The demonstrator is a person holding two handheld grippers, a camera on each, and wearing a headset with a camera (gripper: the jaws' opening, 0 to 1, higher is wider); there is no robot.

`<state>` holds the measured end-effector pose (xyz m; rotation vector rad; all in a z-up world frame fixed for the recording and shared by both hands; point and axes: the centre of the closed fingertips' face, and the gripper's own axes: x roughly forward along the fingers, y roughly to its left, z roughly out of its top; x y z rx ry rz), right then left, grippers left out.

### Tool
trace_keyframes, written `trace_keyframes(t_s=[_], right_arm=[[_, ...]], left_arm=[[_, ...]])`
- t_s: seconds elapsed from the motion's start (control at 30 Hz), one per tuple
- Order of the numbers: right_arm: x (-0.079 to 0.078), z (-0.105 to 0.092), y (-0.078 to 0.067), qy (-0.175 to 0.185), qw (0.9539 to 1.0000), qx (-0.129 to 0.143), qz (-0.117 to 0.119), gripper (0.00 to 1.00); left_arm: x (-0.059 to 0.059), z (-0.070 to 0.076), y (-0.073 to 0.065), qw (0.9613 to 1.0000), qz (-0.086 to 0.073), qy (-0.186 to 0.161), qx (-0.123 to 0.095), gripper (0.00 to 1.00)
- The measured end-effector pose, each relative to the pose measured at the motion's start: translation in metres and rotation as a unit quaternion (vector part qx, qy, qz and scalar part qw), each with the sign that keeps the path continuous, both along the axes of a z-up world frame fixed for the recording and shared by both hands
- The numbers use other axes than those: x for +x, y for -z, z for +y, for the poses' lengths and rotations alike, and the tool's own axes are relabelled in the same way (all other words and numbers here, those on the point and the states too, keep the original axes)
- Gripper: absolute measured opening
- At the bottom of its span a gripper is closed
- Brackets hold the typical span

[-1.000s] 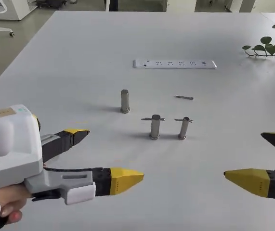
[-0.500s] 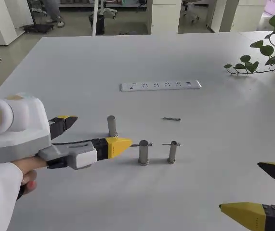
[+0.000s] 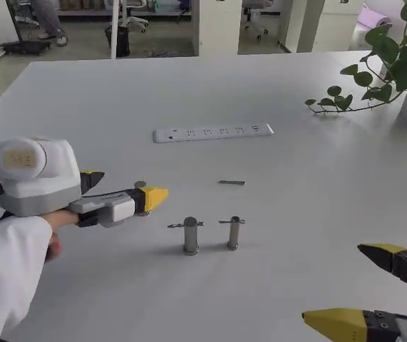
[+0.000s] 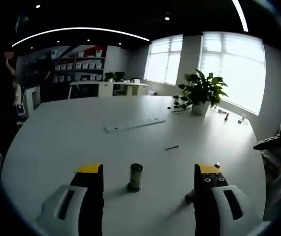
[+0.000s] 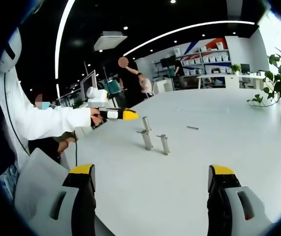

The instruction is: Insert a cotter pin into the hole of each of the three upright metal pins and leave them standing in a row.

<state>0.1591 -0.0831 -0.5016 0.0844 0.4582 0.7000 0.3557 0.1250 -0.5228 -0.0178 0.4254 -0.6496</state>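
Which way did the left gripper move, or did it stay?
Yes, the left gripper moved forward; the bare metal pin now stands between its jaws.

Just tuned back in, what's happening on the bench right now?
A person works with a gripper in each hand. The middle pin and right pin stand side by side, each with a cotter pin through it. The left gripper, open, is lined up on the bare pin without gripping it. The loose cotter pin lies on the table beyond them. The right gripper hangs open and empty, nearer the person.
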Motion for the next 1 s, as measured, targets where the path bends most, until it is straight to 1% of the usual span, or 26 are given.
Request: trace_keyframes(t_s=[0.03, 0.07, 0.13, 0.2, 0.27, 0.37, 0.4, 0.43, 0.47, 0.5, 0.57, 0.63, 0.7, 0.77, 0.8, 0.9, 0.97, 1.0], right_arm=[[0.000, -0.001, 0.001, 0.001, 1.0000, -0.002, 0.002, 0.94], [0.000, -0.001, 0.002, 0.001, 1.0000, -0.003, 0.003, 0.93], [0.000, -0.003, 0.003, 0.002, 1.0000, -0.007, 0.005, 0.93], [0.000, -0.004, 0.003, 0.004, 1.0000, -0.006, 0.007, 0.93], [0.000, -0.006, 0.005, 0.008, 0.9999, -0.006, 0.011, 0.93], [0.001, -0.008, 0.006, 0.012, 0.9998, -0.007, 0.013, 0.92], [0.001, -0.008, 0.007, 0.012, 0.9998, -0.007, 0.014, 0.92], [0.001, -0.009, 0.007, 0.013, 0.9998, -0.007, 0.014, 0.92], [0.002, -0.009, 0.007, 0.013, 0.9998, -0.007, 0.014, 0.92], [0.002, -0.009, 0.007, 0.014, 0.9998, -0.007, 0.014, 0.92], [0.004, -0.010, 0.007, 0.019, 0.9997, -0.007, 0.012, 0.92], [0.006, -0.011, 0.005, 0.025, 0.9996, -0.005, 0.009, 0.92], [0.007, -0.012, 0.005, 0.026, 0.9996, -0.004, 0.008, 0.91], [0.007, -0.012, 0.005, 0.026, 0.9996, -0.007, 0.009, 0.91], [0.007, -0.013, 0.006, 0.026, 0.9996, -0.009, 0.009, 0.91], [0.007, -0.013, 0.007, 0.025, 0.9995, -0.014, 0.011, 0.90], [0.006, -0.012, 0.007, 0.024, 0.9995, -0.017, 0.011, 0.90], [0.005, -0.013, 0.008, 0.025, 0.9995, -0.018, 0.012, 0.90]], left_arm=[[0.003, -0.002, 0.003, 1.0000, -0.001, -0.001, 0.003, 0.65], [0.005, -0.003, 0.004, 1.0000, -0.002, -0.001, 0.004, 0.62], [0.009, -0.007, 0.009, 1.0000, 0.002, 0.003, 0.005, 0.62], [0.013, -0.008, 0.016, 0.9999, 0.006, 0.004, 0.014, 0.62], [0.016, -0.009, 0.020, 0.9998, 0.007, 0.006, 0.018, 0.55], [0.024, -0.007, 0.030, 0.9998, 0.006, -0.003, 0.018, 0.41], [0.025, -0.006, 0.033, 0.9997, 0.005, -0.006, 0.023, 0.36], [0.026, -0.004, 0.038, 0.9996, 0.015, -0.014, 0.020, 0.33], [0.027, -0.003, 0.040, 0.9996, 0.017, -0.019, 0.016, 0.30], [0.027, -0.003, 0.042, 0.9996, 0.013, -0.020, 0.017, 0.28], [0.029, -0.001, 0.050, 0.9993, 0.017, -0.026, 0.020, 0.26], [0.029, -0.001, 0.054, 0.9992, 0.019, -0.027, 0.021, 0.25], [0.030, -0.001, 0.055, 0.9990, 0.025, -0.033, 0.012, 0.24], [0.031, -0.001, 0.056, 0.9990, 0.023, -0.036, 0.014, 0.21], [0.032, 0.000, 0.057, 0.9988, 0.024, -0.040, 0.018, 0.18], [0.034, 0.002, 0.059, 0.9982, 0.025, -0.052, 0.015, 0.17], [0.033, 0.001, 0.058, 0.9984, 0.023, -0.051, 0.011, 0.14], [0.033, 0.000, 0.059, 0.9986, 0.021, -0.047, 0.014, 0.13]])
